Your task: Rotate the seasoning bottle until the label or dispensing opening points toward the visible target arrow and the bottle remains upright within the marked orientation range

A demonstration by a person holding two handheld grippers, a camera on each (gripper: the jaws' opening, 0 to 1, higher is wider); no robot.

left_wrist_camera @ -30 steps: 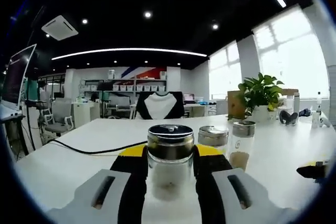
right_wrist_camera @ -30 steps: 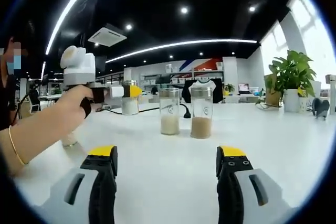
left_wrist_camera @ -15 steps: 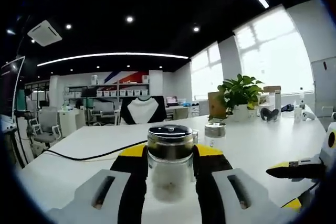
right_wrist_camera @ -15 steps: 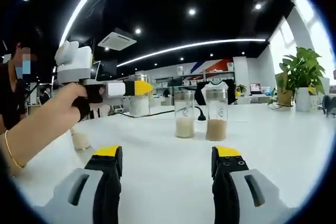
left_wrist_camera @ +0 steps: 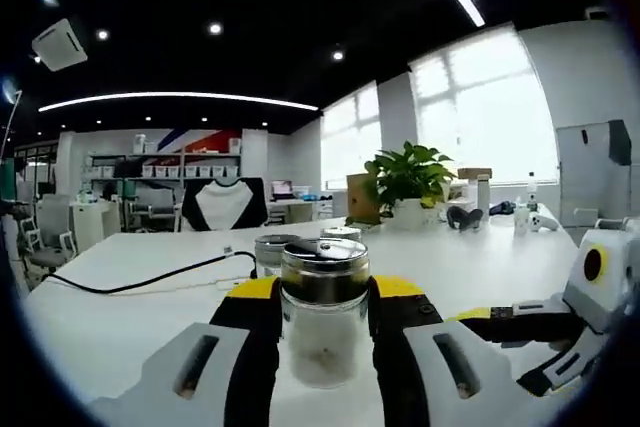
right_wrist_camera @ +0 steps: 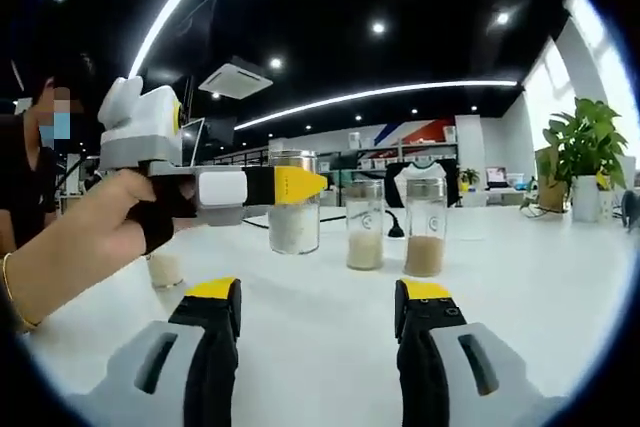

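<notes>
Seasoning bottle (left_wrist_camera: 323,319) still clamped upright in left gripper (left_wrist_camera: 322,297), now swung rightward, right gripper (right_wrist_camera: 318,292) open, empty.

Both views skim the table (left_wrist_camera: 120,307) (low, close).

The left gripper (left_wrist_camera: 324,297) has its jaws closed against the sides of the seasoning bottle (left_wrist_camera: 323,307), held upright between the yellow-tipped fingers. A hand (right_wrist_camera: 115,222) grips its handle, forearm extending left. The right gripper (right_wrist_camera: 318,297) hangs low with its jaws spread apart, nothing between them.
</notes>
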